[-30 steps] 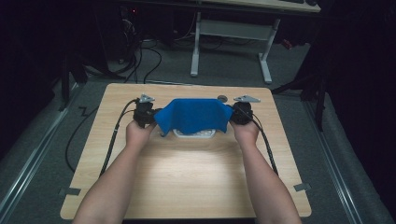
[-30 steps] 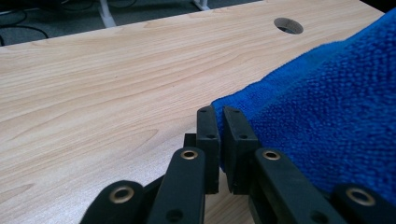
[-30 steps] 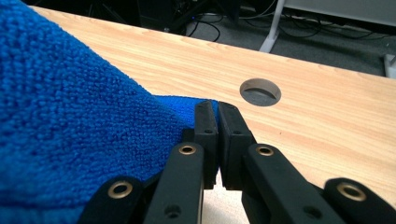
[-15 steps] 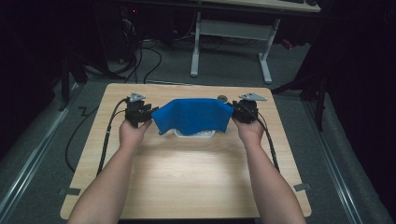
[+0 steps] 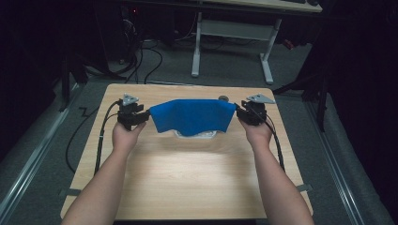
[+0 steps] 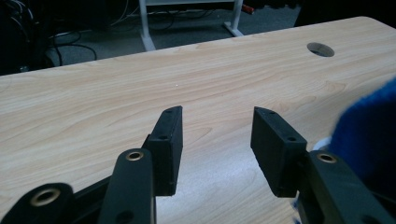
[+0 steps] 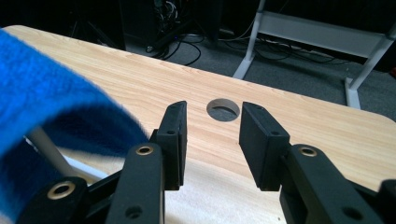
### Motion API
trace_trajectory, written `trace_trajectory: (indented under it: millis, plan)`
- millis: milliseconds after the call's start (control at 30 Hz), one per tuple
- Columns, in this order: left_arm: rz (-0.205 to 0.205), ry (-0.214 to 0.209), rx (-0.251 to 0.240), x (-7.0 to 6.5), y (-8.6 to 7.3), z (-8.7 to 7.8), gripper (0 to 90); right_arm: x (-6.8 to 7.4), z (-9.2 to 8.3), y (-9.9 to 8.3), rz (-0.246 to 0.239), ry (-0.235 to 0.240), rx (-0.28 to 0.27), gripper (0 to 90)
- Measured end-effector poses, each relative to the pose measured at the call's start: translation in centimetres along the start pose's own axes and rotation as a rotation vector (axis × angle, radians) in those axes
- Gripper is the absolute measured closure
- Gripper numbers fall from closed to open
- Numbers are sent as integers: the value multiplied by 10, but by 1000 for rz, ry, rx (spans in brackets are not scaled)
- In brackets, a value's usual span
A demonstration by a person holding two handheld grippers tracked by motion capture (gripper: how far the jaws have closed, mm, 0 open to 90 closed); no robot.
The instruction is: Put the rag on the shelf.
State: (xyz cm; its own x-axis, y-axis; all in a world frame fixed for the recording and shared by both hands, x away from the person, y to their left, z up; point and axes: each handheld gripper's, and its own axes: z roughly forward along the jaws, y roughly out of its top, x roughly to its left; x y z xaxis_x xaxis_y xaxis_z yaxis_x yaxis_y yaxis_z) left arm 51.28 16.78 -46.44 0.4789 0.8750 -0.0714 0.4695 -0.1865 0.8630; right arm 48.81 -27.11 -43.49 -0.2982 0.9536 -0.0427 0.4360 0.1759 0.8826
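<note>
A blue cloth (image 5: 192, 117) hangs draped over a white rack-like object (image 5: 195, 135) at the middle back of the wooden table (image 5: 187, 178). My left gripper (image 5: 143, 116) sits just off the cloth's left end. Its jaws have just been opening, and in the left gripper view the left gripper (image 6: 217, 112) stands open with only bare wood between the pads and the cloth (image 6: 369, 135) off to the right. My right gripper (image 5: 239, 112) is at the cloth's right end. Its jaws have also just been opening; the right gripper (image 7: 212, 106) is open and empty, with the cloth (image 7: 51, 102) to its left.
A round cable hole (image 5: 223, 98) lies in the table just behind the cloth, and the hole (image 7: 223, 109) is straight ahead of the right jaws. A white-legged desk (image 5: 230, 33) and cables stand on the floor beyond. The near half of the table is bare wood.
Both grippers were shut on the cloth's ends; both have opened and drawn a little outward. The cloth stays draped over the white object.
</note>
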Motion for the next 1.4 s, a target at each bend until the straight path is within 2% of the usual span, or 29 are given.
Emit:
trace_trajectory:
  millis: [167, 200, 300, 367, 400, 467, 533, 567, 633, 733, 800, 833, 900, 1000, 1100, 1167, 1233, 1300, 1333, 1400]
  plan:
    - [-1, 9, -11, 3, -6, -10, 532, -5, -10, -9, 5, 3, -2, 611]
    - [-4, 12, -10, 4, -8, -13, 529, -6, -12, -12, 3, -1, -16, 610]
    - [-9, 11, -12, 5, -13, -18, 522, -8, -17, -19, 8, -2, -2, 589]
    - [-9, 8, -12, 4, -18, -23, 518, -9, -23, -25, 7, -10, -17, 579]
    - [-3, 7, -14, 3, -20, -25, 513, -10, -26, -29, 6, -5, 1, 564]
    - [5, 4, -9, 0, -27, -30, 511, -11, -31, -33, 10, 2, -16, 560]
    - [10, 5, -12, -1, -30, -33, 508, -11, -34, -36, 7, 1, -17, 551]
    - [11, 4, -10, -2, -33, -35, 508, -10, -37, -37, 7, 2, -1, 538]
    - [14, 4, -5, -5, -39, -41, 504, -8, -43, -42, -7, 6, -16, 536]
    - [3, -4, -10, -8, -50, -51, 503, -1, -53, -48, -34, 3, -1, 515]
    - [9, -1, -4, -11, -56, -56, 501, 4, -61, -52, -52, 5, -28, 512]
    - [6, -1, -3, -12, -59, -59, 499, 7, -65, -53, -59, 5, -16, 500]
    - [-8, -12, 0, -15, -65, -64, 498, 13, -71, -57, -73, 11, -30, 499]
    - [-9, -16, 5, -24, -75, -75, 493, 23, -81, -65, -85, 20, -39, 479]
    - [0, -22, 10, -34, -83, -83, 489, 33, -90, -72, -112, 25, -19, 461]
    - [-8, -35, 9, -41, -89, -88, 486, 40, -97, -79, -97, 41, -35, 456]
    - [-13, -53, 12, -50, -96, -92, 480, 49, -102, -88, -99, 57, -20, 448]
    - [1, -59, 22, -60, -102, -95, 471, 56, -106, -96, -97, 67, -19, 444]
    - [-3, -73, 21, -66, -105, -97, 467, 64, -110, -105, -87, 83, -8, 438]
    - [-5, -97, 30, -76, -111, -98, 465, 67, -111, -109, -89, 86, -6, 437]
